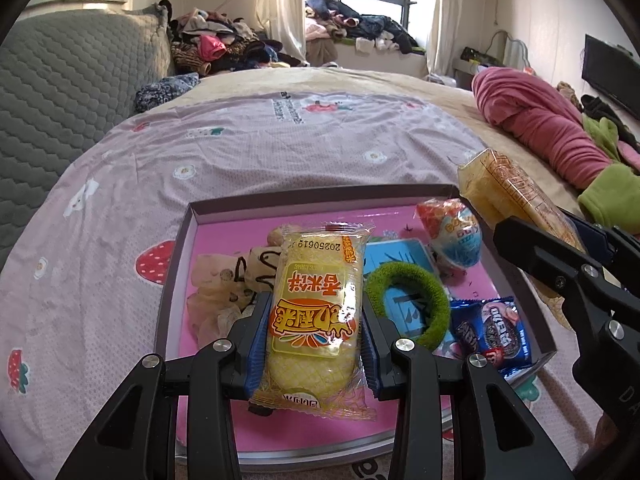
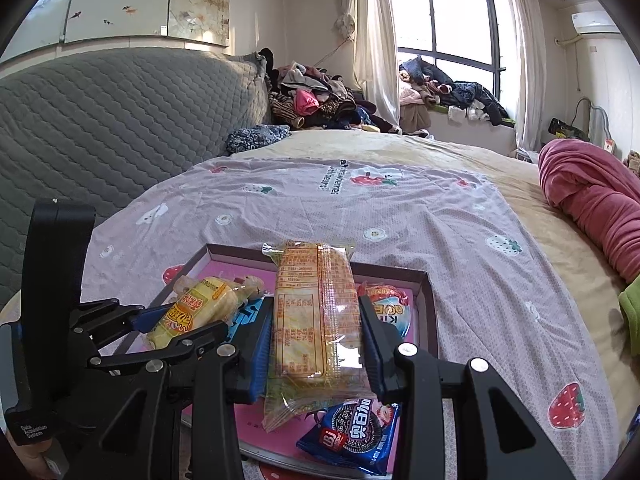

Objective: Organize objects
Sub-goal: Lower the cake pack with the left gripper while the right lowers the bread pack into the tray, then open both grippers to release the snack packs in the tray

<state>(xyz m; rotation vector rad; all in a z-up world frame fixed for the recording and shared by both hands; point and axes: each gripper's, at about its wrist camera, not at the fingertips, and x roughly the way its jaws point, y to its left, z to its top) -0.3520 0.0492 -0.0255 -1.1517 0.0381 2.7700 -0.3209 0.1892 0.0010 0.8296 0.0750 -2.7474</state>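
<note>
Bedspread: a pale lilac strawberry-print sheet (image 1: 260,152) covers the bed; a shallow box (image 1: 320,196) with a pink floor lies on it, directly under both tools.
Box, left part: a crumpled cream wrapper with black scribble (image 1: 228,280) lies flat on the pink floor.
Left gripper (image 1: 314,344): partly closed, blue pads pressing both long sides of the yellow rice-cake packet (image 1: 316,308), which is lifted clear of the box floor.
Left packet axis: its length runs straight ahead along the fingers, printed face up, far end over the middle of the box.
Box, middle: a green fuzzy hair ring (image 1: 408,304) lies on a blue card (image 1: 400,256), just right of the left gripper.
Box, right part: an egg-shaped sweet in red, white and blue foil (image 1: 452,236) sits at the far side; a blue Oreo packet (image 1: 492,332) lies near the front corner.
Right gripper (image 2: 316,344): also partly closed, clamped on the sides of a second yellow packet (image 2: 316,320), back label up, held above the box.
Right packet axis: lengthwise along the fingers, over the Oreo packet and the egg.
Deciding relation: each packet hangs directly above the box; free pink floor lies ahead of the left one, while the right one's drop zone looks crowded.
Nearer hand: judging by this, the left has the clearer set-down.
</note>
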